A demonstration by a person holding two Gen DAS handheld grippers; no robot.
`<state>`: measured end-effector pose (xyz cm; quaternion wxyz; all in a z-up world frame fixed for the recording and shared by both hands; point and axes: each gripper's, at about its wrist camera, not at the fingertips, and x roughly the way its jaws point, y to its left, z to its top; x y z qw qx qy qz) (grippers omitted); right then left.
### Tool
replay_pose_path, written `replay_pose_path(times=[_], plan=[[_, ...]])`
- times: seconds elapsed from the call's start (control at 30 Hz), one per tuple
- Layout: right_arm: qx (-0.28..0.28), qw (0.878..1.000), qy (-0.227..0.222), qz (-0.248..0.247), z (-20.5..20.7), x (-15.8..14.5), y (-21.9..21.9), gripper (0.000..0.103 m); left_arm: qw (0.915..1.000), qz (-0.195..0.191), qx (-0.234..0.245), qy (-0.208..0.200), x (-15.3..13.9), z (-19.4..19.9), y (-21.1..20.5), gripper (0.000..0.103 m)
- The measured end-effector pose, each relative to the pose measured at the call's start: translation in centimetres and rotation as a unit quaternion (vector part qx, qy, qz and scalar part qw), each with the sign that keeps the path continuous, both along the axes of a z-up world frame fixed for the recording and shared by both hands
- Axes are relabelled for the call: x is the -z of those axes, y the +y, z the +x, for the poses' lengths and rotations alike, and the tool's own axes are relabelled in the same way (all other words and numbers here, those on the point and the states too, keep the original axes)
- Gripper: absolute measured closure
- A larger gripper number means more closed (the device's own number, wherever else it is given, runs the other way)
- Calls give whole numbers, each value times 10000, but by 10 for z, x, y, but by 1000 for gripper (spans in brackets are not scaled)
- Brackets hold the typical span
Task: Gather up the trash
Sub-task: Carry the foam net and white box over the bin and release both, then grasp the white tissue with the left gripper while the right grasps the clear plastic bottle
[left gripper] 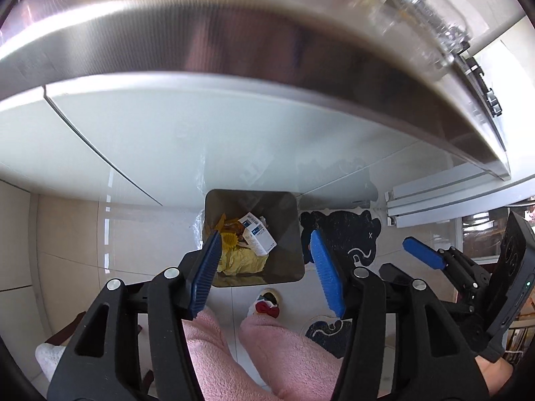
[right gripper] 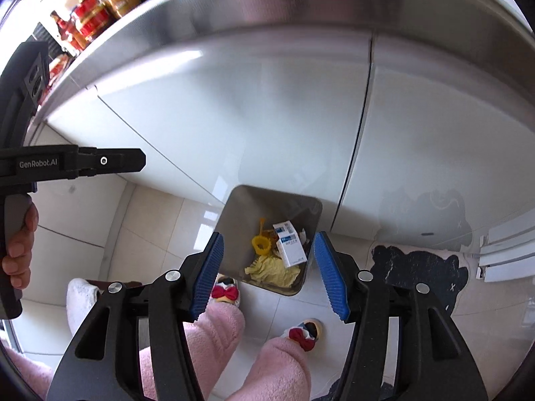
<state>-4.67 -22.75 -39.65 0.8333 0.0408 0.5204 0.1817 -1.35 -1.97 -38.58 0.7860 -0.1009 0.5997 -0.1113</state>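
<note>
A steel trash bin (left gripper: 287, 234) (right gripper: 240, 214) stands on the floor against white cabinets. Inside lie a white and blue box (left gripper: 259, 238) (right gripper: 290, 244), a yellow crumpled wrapper (left gripper: 244, 260) (right gripper: 272, 270) and a yellow ring-shaped piece (right gripper: 260, 244). My left gripper (left gripper: 267, 274) is open and empty, held high above the bin. My right gripper (right gripper: 267, 274) is open and empty, also above the bin. The right gripper shows in the left wrist view (left gripper: 431, 257), to the right. The left gripper's body shows at the left of the right wrist view (right gripper: 77, 163).
A steel counter edge (left gripper: 234, 50) (right gripper: 267, 10) overhangs the cabinets (left gripper: 200, 140) (right gripper: 267, 117). Jars (right gripper: 100, 10) stand on the counter. A black bear-shaped mat (left gripper: 347, 234) (right gripper: 418, 267) lies right of the bin. The person's pink-clad legs (left gripper: 267, 351) and slippers (right gripper: 227, 292) are below.
</note>
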Motion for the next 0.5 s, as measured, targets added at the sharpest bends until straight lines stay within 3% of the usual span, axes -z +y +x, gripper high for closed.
replay_pose_path(times=[0.13, 0.27, 0.5], plan=[[36, 9972, -738, 73, -2, -55, -8, 33, 9992, -45, -42, -386, -48, 3, 8, 47], [100, 9913, -1315, 65, 12, -97, -16, 32, 9970, -90, -15, -763, -89, 19, 15, 46], [277, 9808, -1929, -63, 56, -140, -30, 32, 9914, -104, 97, -1301, -141, 58, 15, 45]])
